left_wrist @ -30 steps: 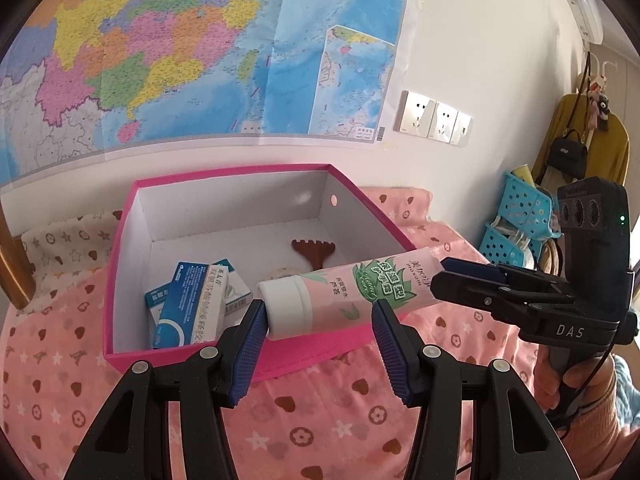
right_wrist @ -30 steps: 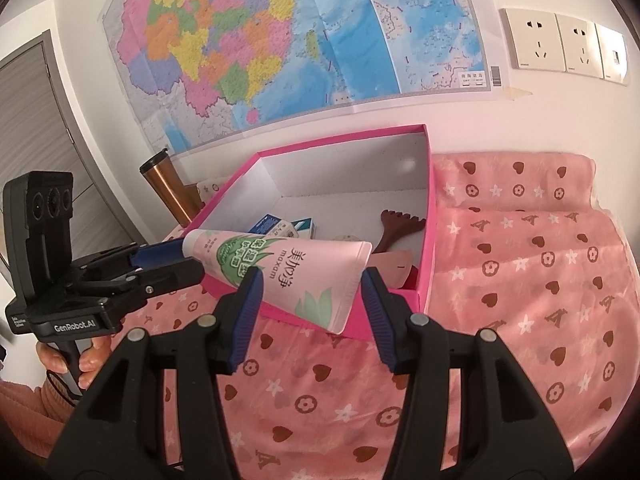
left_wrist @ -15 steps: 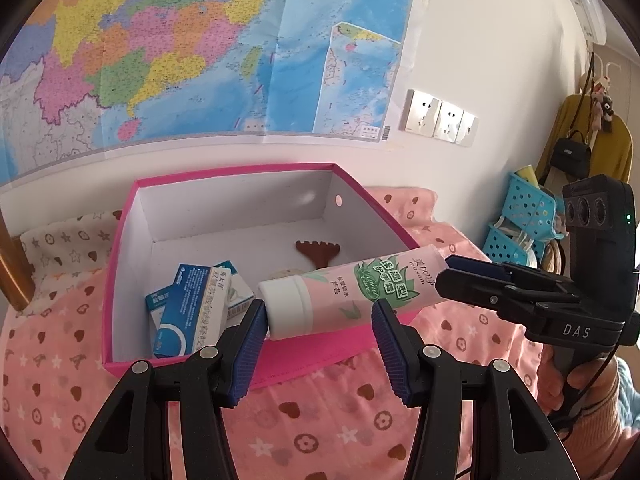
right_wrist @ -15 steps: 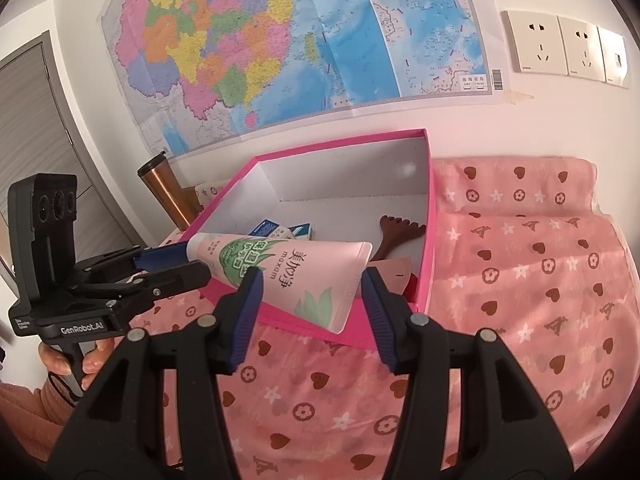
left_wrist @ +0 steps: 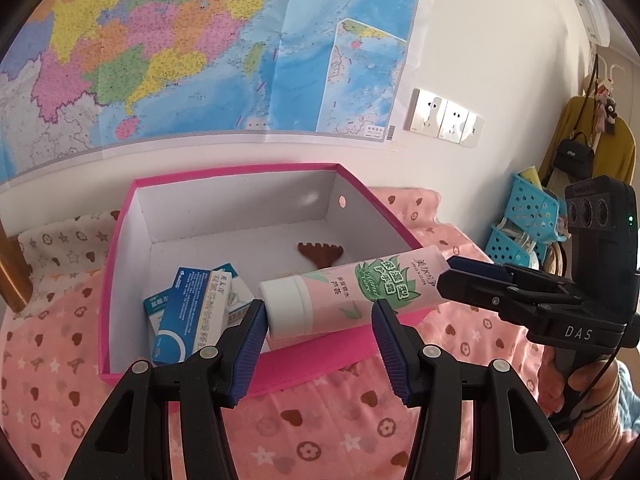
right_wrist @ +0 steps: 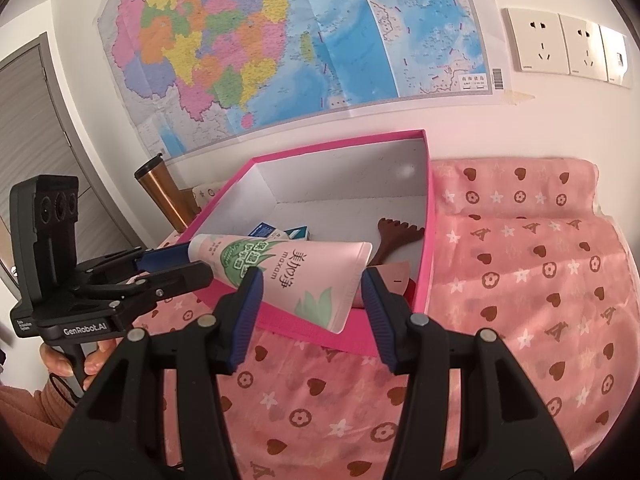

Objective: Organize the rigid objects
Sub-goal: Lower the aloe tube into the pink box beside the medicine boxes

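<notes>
Barely anything shifts: pink tube (left_wrist: 352,292) stays over the pink box (left_wrist: 240,170) front rim, left gripper (left_wrist: 318,334) pinching its cap end, right gripper (right_wrist: 312,308) seemingly clamping its tail, drop still pending.

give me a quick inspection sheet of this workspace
surface: pink patterned cloth with a pink box on it
job's things: tube in the air over the box's front rim; cartons and brown rake-shaped tool inside
clutter: copper flask, blue baskets
tongs: left tongs at the tube's cap, right tongs at its flat end; grip unclear
cables: thin black cable by the right hand
surroundings: wall map, sockets, hanging coat, bag
</notes>
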Available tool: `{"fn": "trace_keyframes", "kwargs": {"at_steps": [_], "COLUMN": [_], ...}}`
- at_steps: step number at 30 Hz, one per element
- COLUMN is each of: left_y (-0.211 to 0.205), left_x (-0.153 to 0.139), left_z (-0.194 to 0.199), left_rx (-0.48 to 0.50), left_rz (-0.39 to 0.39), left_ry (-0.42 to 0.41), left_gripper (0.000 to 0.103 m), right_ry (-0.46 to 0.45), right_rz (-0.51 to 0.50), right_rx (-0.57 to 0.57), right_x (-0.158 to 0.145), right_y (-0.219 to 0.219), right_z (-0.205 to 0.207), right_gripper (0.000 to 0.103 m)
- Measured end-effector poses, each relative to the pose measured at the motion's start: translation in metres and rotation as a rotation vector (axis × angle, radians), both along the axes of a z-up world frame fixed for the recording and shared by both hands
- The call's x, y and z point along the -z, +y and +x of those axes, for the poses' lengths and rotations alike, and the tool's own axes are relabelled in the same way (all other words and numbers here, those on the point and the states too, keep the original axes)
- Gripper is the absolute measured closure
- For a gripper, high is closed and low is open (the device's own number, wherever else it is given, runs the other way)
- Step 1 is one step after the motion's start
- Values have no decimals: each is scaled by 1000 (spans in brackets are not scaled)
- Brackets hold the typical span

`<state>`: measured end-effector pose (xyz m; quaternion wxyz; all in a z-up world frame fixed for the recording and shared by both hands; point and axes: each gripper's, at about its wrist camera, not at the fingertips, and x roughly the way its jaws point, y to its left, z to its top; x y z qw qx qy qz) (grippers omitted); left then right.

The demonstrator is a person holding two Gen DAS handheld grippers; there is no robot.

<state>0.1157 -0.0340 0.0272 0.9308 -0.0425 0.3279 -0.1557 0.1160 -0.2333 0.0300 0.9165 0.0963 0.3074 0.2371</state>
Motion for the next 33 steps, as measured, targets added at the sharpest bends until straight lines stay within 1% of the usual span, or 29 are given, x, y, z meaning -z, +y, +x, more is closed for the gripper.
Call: {"fn": "trace_keyframes", "kwargs": {"at_steps": [17, 33], "left_y": [-1, 1], "left_x": [0, 7], "left_z": [8, 21], "left_rx": [-6, -24], "left_rz": [-9, -12], "left_ry": [5, 32], "left_gripper": [49, 49], "right_ry": [10, 17], "right_rz": [9, 12], "right_rx": [17, 26], "right_x": [3, 4], "right_y": [-2, -2], "right_z": [9, 18], "right_gripper": [49, 49]}}
